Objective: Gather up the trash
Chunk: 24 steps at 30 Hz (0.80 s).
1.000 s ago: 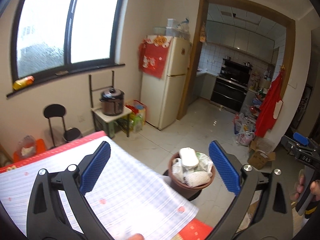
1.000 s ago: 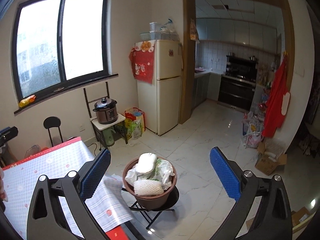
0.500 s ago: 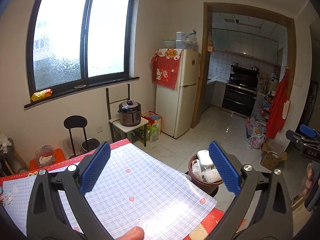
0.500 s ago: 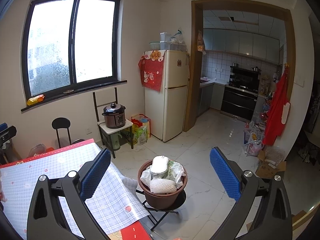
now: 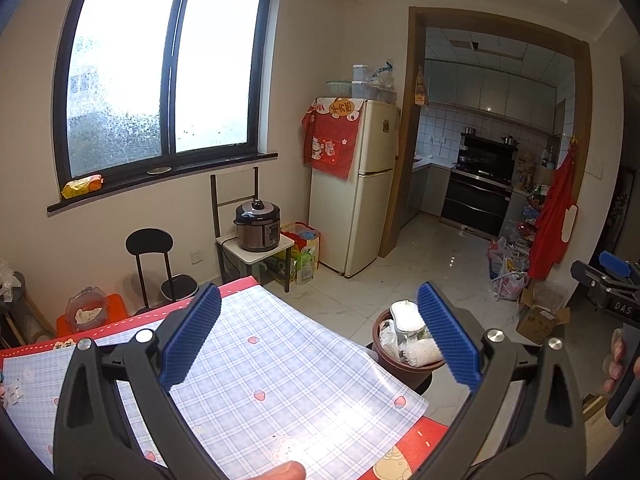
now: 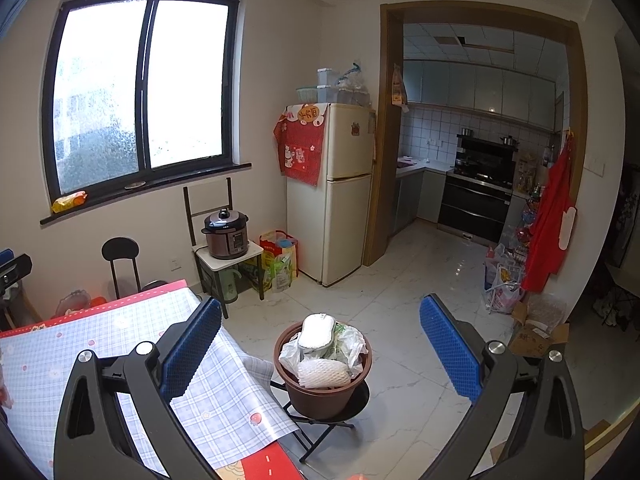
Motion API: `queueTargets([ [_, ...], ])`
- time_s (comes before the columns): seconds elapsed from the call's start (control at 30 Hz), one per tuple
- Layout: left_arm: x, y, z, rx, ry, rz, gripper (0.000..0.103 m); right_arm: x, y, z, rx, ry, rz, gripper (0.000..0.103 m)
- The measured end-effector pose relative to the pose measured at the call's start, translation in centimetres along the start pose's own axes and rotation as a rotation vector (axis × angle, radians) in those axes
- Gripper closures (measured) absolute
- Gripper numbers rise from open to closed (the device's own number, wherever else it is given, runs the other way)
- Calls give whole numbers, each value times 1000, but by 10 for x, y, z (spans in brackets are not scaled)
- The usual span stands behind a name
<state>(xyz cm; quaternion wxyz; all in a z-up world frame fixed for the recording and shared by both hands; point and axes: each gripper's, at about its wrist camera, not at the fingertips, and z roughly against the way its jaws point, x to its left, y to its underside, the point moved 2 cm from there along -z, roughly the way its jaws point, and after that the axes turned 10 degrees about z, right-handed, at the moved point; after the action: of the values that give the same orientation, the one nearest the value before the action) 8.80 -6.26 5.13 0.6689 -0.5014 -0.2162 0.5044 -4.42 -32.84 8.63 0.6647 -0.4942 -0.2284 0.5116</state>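
Observation:
A brown pot (image 6: 323, 390) used as a trash bin stands on a black folding stool beside the table corner. It holds white foam netting, plastic bags and a white tray. It also shows in the left wrist view (image 5: 402, 366). My left gripper (image 5: 318, 336) is open and empty above the checked tablecloth (image 5: 256, 380). My right gripper (image 6: 320, 350) is open and empty, raised above the pot. The right gripper also shows at the left wrist view's right edge (image 5: 612, 288).
A black stool (image 5: 160, 264), a rice cooker (image 5: 257, 226) on a small stand, bags and a cream fridge (image 5: 360, 188) line the far wall. The kitchen doorway opens on the right. Boxes and bags (image 6: 532, 328) lie on the floor by a red apron.
Both grippers have risen and pulled back, so the pot looks smaller and lower. More of the table and window shows in the left wrist view. Both stay open.

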Motion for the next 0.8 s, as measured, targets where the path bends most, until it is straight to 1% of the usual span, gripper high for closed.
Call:
queueTargets([
  [0.3, -11, 1, -2, -6, 8, -17, 6, -9, 3, -2, 7, 5, -1, 5],
  [0.8, -18, 2, -9, -6, 11, -15, 6, -14, 4, -4, 15, 9, 0, 5],
])
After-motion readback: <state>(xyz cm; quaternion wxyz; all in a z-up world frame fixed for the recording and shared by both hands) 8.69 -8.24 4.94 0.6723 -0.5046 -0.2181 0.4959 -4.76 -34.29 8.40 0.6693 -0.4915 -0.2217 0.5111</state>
